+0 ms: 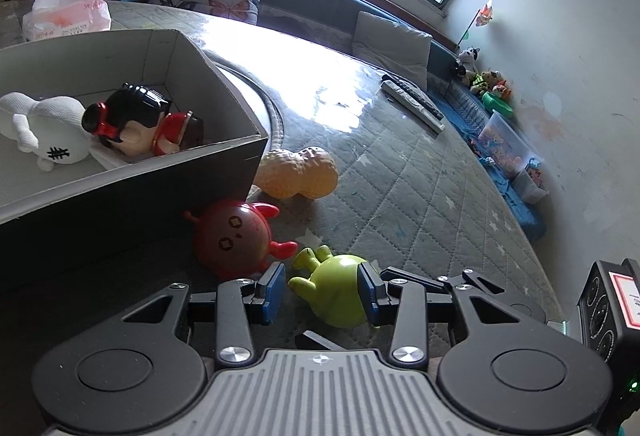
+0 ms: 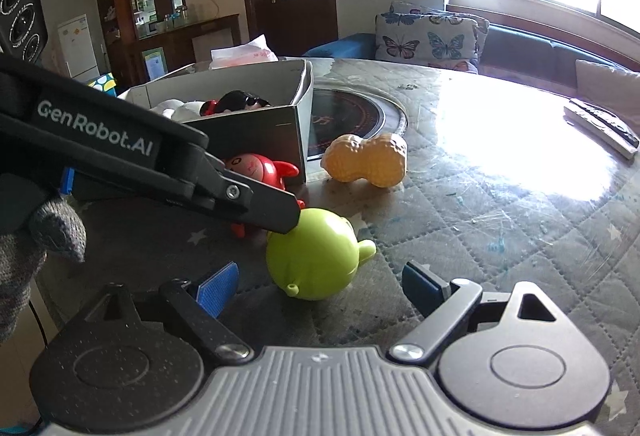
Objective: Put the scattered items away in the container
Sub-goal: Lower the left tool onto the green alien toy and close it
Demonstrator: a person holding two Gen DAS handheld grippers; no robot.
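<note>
Left of the green toy (image 1: 340, 288): cardboard box (image 1: 132, 172) with a white plush (image 1: 44, 128) and black-haired doll (image 1: 140, 120) inside; red toy (image 1: 236, 236) just against its front wall. Left gripper (image 1: 323, 290) spread, straddling the green toy, right pad touching, left pad slightly apart. Beyond it, peanut toy (image 1: 298, 174). Right gripper (image 2: 322, 286) wide apart, just short of the green toy (image 2: 314, 254).

Glossy plastic green toy (image 1: 340, 290), matt cardboard box (image 1: 132, 196), quilted cloth table cover (image 1: 420, 196).
</note>
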